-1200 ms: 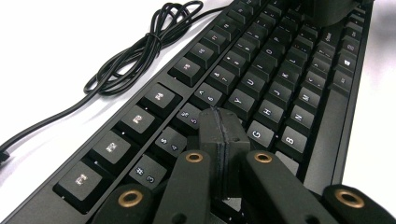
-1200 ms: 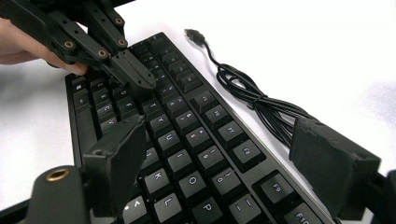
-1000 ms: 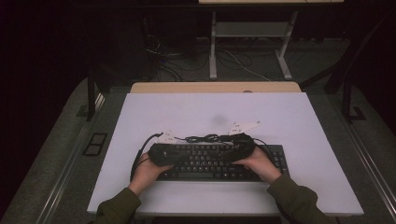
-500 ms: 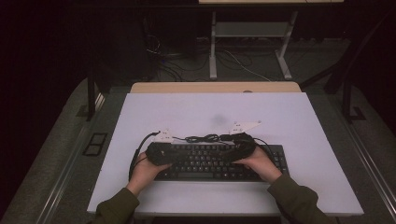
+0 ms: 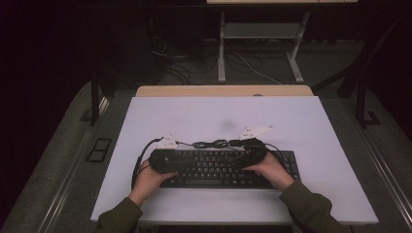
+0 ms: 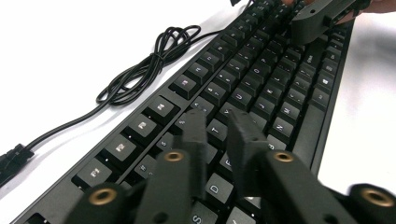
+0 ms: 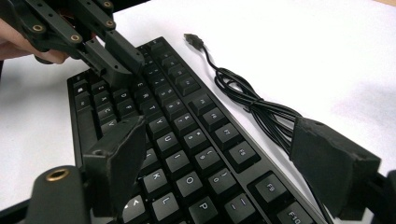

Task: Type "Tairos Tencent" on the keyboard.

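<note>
A black keyboard (image 5: 218, 170) lies across the near half of the white table (image 5: 218, 116), with its cable (image 5: 211, 143) bundled behind it. My left gripper (image 5: 170, 160) hovers over the keyboard's left end. In the left gripper view its jaws (image 6: 217, 116) stand a narrow gap apart just above the keys (image 6: 233, 93); they have just been opening and nothing is between them. My right gripper (image 5: 245, 155) is over the right half. In the right gripper view its jaws (image 7: 219, 158) are spread wide, one over the keys (image 7: 187, 126), the other above the cable (image 7: 252, 102).
The cable's USB plug (image 7: 191, 39) lies loose on the table behind the keyboard. Bare white tabletop stretches beyond the cable to a wooden strip (image 5: 223, 91) at the far edge. A metal desk frame (image 5: 257, 43) and floor cables stand behind the table.
</note>
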